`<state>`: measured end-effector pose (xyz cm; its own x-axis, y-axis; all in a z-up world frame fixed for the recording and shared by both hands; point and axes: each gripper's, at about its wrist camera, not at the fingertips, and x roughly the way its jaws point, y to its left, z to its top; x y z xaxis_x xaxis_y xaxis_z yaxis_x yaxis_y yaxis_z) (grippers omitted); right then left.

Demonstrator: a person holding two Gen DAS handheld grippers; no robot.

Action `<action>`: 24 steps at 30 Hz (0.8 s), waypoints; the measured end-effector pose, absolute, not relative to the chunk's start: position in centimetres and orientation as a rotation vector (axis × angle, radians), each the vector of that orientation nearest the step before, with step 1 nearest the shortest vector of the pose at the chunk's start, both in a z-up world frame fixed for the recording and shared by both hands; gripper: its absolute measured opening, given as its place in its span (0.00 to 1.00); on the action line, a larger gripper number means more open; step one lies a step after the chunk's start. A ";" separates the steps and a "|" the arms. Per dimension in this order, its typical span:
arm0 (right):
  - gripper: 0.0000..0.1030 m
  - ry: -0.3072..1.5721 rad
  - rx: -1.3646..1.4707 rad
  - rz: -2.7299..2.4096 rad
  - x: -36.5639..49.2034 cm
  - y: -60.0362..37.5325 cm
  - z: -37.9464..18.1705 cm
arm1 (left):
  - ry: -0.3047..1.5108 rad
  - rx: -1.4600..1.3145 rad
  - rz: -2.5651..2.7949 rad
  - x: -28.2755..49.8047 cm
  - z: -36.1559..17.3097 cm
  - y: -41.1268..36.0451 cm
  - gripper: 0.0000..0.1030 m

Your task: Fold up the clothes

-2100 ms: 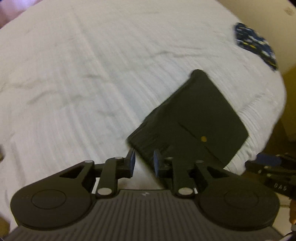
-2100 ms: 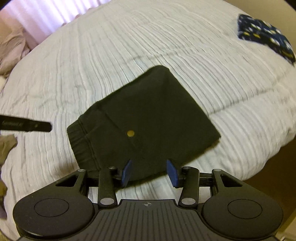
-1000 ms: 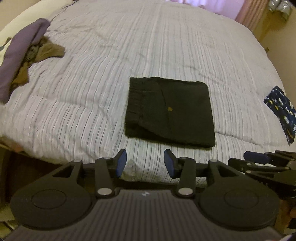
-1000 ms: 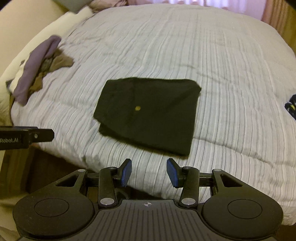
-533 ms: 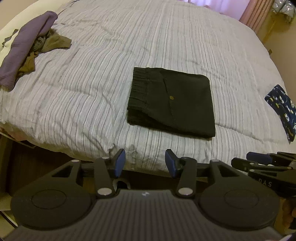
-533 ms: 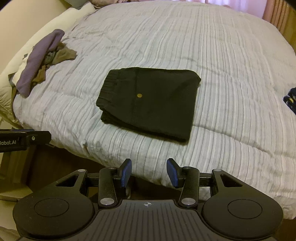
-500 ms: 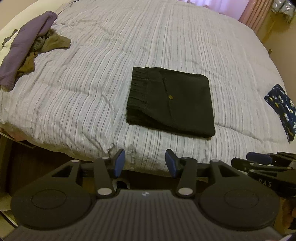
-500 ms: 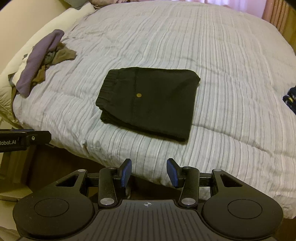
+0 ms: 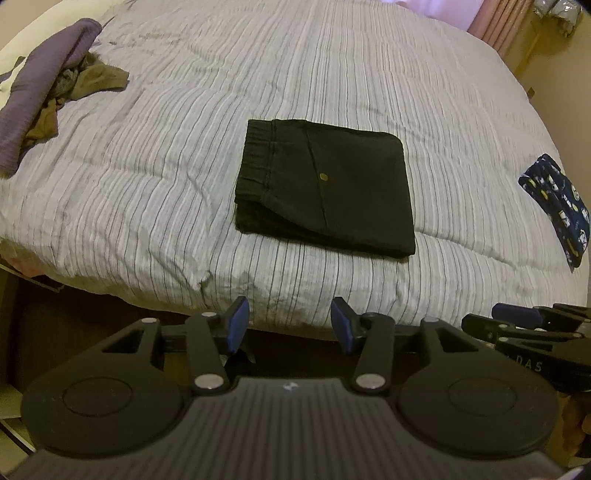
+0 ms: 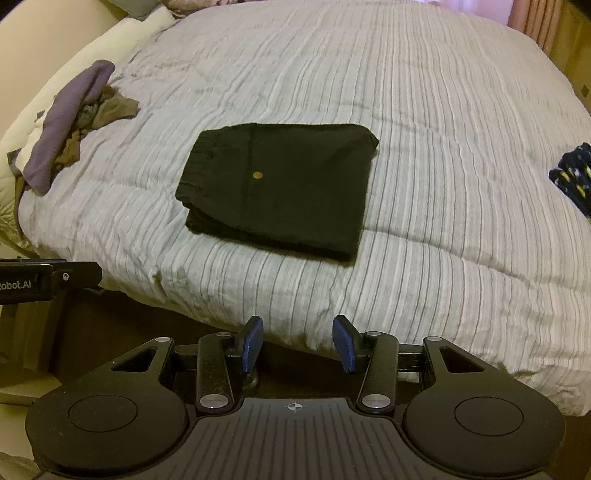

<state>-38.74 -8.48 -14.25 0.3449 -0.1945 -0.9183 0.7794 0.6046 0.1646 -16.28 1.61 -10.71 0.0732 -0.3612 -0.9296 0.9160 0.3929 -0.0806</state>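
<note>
On the striped bedspread (image 9: 332,66), near its front edge, the black garment (image 9: 325,188) lies folded into a neat rectangle, with the left gripper (image 9: 288,325) and right gripper (image 10: 298,344) both hanging empty off the bed's edge, jaws moderately parted. The likely risk is with the 2 crumpled pieces in the pile of unfolded clothes (image 10: 74,122) at the far left corner: 1 gripper dragging them across may snag the finished fold and undo it.

Pretty dim, yellowish room. A big bed (image 9: 332,66) with a grey-white striped comforter (image 10: 424,147) filled most of the view. Pink curtains (image 9: 495,26) hung behind its far corner, beige wall (image 9: 561,74) on the right, dark floor (image 10: 122,325) beneath the bed's near edge.
</note>
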 end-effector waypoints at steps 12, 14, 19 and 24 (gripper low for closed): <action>0.44 1.041 0.682 -0.697 -38.2 -9.3 -14.7 | 1.116 0.641 -1.081 -15.4 -11.3 0.5 0.43; 0.44 1.050 0.694 -0.696 -38.0 -9.6 -15.1 | 1.130 0.643 -1.086 -15.1 -11.8 0.0 0.43; 0.44 1.072 0.722 -0.701 -37.1 -10.6 -16.1 | 1.165 0.659 -1.088 -14.1 -13.1 -1.6 0.43; 0.44 1.073 0.761 -0.734 -36.2 -12.6 -16.6 | 1.178 0.639 -1.082 -11.4 -14.2 -4.0 0.43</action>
